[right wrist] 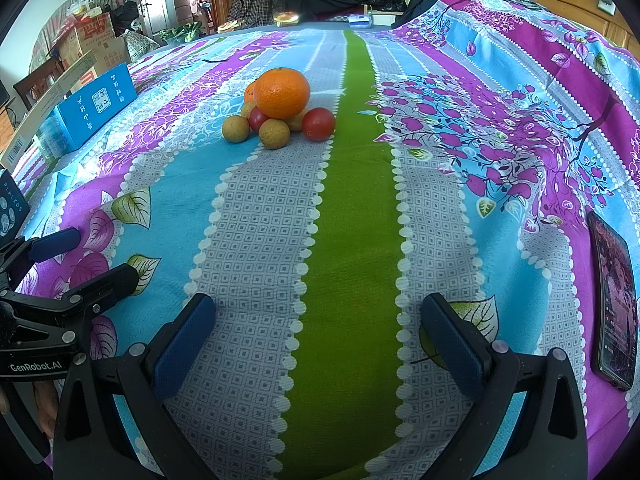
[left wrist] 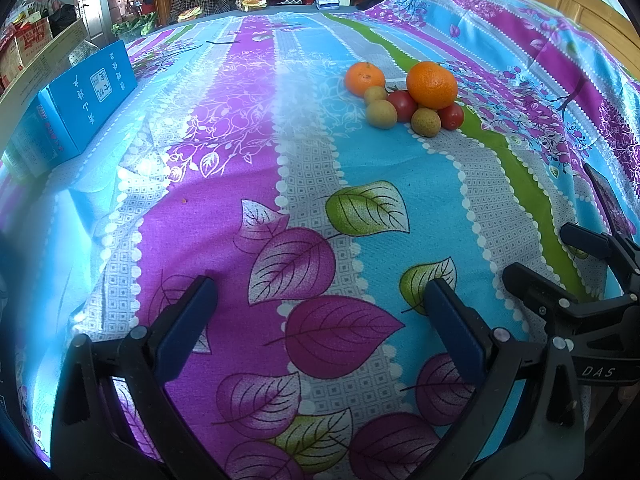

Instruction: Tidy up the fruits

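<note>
Fruits (right wrist: 280, 114) lie ahead of both sets of fingers, left (left wrist: 320, 320) and right (right wrist: 318, 334), each spread wide and empty; the heap sits mid-bed, well apart, straighter ahead of the right.

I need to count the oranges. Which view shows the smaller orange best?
The left wrist view: the smaller orange sits fully exposed beside the larger orange. In the right wrist view, it only peeks from behind the larger one.

Clustered fruits (right wrist: 280, 114) on bedspread (right wrist: 352, 216), untouched
</note>
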`<state>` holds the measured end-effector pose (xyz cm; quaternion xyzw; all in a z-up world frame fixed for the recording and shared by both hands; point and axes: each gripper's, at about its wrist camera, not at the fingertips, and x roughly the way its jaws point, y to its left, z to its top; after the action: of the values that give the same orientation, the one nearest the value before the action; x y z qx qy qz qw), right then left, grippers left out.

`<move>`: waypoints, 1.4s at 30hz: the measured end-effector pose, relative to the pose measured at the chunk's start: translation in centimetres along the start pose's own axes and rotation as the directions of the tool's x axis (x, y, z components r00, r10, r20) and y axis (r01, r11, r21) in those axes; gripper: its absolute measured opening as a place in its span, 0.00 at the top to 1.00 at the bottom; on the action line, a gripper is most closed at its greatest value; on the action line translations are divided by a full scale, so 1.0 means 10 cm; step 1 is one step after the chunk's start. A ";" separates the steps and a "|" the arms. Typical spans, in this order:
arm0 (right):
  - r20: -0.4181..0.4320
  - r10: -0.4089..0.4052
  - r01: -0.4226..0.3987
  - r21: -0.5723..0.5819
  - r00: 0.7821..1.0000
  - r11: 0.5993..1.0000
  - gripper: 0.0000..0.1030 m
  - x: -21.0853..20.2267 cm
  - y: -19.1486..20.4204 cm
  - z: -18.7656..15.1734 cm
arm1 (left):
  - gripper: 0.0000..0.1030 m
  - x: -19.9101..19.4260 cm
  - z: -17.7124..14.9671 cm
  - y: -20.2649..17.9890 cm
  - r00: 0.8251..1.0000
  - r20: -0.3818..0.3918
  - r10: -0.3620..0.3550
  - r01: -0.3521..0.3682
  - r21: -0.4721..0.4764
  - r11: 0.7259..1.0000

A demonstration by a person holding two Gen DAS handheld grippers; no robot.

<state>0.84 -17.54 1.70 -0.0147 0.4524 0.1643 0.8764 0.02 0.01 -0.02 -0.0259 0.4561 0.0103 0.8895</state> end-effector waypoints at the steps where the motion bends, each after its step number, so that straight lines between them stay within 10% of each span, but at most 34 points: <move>1: 0.000 0.000 0.000 0.000 1.000 1.000 0.00 0.00 0.00 0.00 | 0.00 0.00 0.00 0.00 1.000 0.000 0.000 0.000 0.000 1.000; 23: 0.005 -0.007 0.008 -0.004 1.000 1.000 0.00 0.02 -0.01 0.02 | 0.00 -0.03 0.07 0.04 0.999 -0.037 -0.024 0.022 -0.031 0.999; 42: 0.003 0.000 0.000 0.001 1.000 1.000 0.00 -0.03 0.02 0.00 | 0.30 0.51 0.92 -0.23 0.980 -0.061 -0.191 0.197 0.093 0.976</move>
<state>0.67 -17.40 1.97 -0.0140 0.4512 0.1641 0.8771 10.56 -1.85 1.22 -0.0266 0.4742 -0.0998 0.8743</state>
